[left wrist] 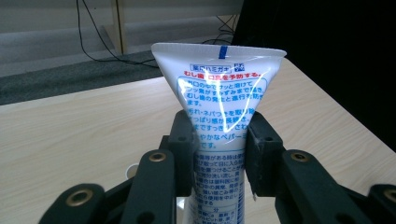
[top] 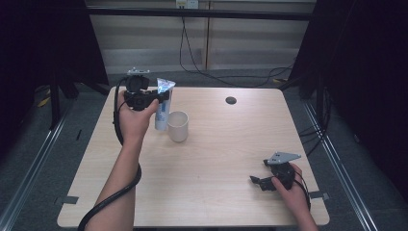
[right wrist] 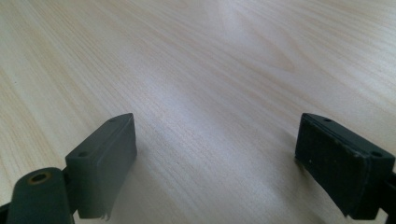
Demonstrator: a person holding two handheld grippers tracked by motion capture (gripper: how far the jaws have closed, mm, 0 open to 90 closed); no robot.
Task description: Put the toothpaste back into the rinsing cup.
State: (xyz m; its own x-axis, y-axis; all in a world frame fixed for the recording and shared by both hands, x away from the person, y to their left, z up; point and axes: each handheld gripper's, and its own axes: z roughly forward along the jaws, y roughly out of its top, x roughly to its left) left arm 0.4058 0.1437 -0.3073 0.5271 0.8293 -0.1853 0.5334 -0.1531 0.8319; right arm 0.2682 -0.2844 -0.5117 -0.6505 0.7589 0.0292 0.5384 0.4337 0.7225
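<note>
Toothpaste tube (left wrist: 219,116) sits clamped between my left gripper's (left wrist: 219,140) two black jaws, which press on its waist from both sides. I hold it upright, crimped flat end on top and flaring wide above the pads, over the far left part of the table (top: 216,159). It is white and glossy, with a short blue mark at the crimp, a line of red Japanese print, and blue Japanese text in a rounded frame running on down the body; I cannot read more than that.

From the high view, the tube (top: 162,103) hangs just beside a plain white cup (top: 177,126), which stands upright on the wood at its right and slightly nearer me. A small dark round hole (top: 231,100) lies farther right.

My right gripper (top: 262,183) rests low at the near right corner, well apart from the tube. Its jaws stand wide apart with bare pale wood between them.
</note>
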